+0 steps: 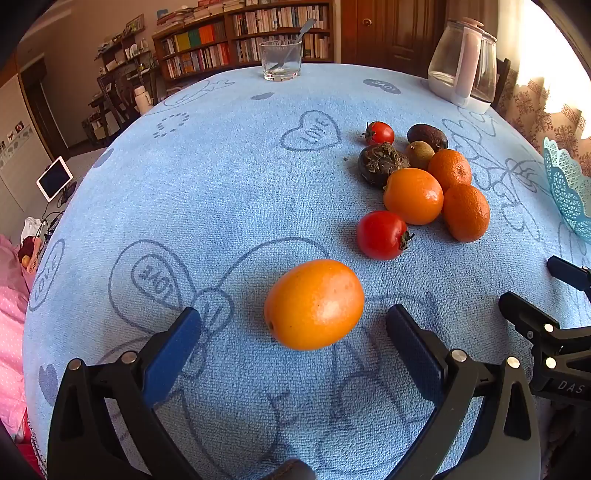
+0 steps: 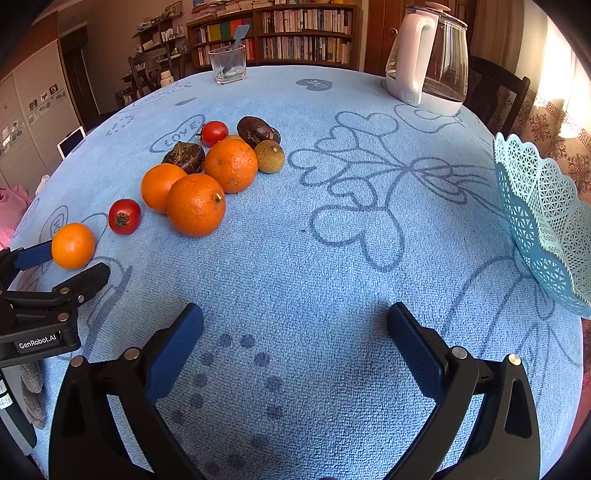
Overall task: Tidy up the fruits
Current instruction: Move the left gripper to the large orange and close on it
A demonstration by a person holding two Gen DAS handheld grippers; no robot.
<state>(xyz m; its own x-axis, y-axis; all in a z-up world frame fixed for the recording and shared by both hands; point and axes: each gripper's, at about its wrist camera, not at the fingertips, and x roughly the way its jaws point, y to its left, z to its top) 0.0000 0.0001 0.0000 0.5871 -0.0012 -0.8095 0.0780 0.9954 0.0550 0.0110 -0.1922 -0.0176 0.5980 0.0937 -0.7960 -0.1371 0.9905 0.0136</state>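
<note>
A: What was the room like?

B: A lived-in room w/ bookshelves (image 1: 243, 33) along the back wall and a dark wooden door. In front, a round table under a pale blue towel-like cloth (image 1: 221, 206) printed w/ hearts and "LOVE".

A: And on the table, biggest first?

B: At the far right edge stood a clear kettle w/ a white handle (image 2: 424, 59). At the right rim sat a light blue lattice basket (image 2: 546, 225), tilted toward the camera and showing nothing inside; prob. where the fruit was meant to go. A drinking glass w/ a spoon (image 1: 280, 61) stood at the far edge.

A: The fruit?

B: Most lay bunched together mid-table, touching: three oranges, largest nearest (image 2: 195, 205), two dark wrinkled fruits, a small brown one, a small tomato behind. A bigger tomato (image 1: 382, 234) lay just beside the cluster. One oval orange fruit (image 1: 314, 304) lay apart, nearest the left tongs.

A: The tongs?

B: Left gripper (image 1: 293, 332) was spread wide, angled down, lone fruit lying just ahead of its blue pads (image 1: 173, 354), not touched; looked lined up for a 1st pick. Right gripper (image 2: 295, 332) also gaped wide over bare cloth, gripping nothing, between cluster and basket, prob. waiting its turn.
</note>
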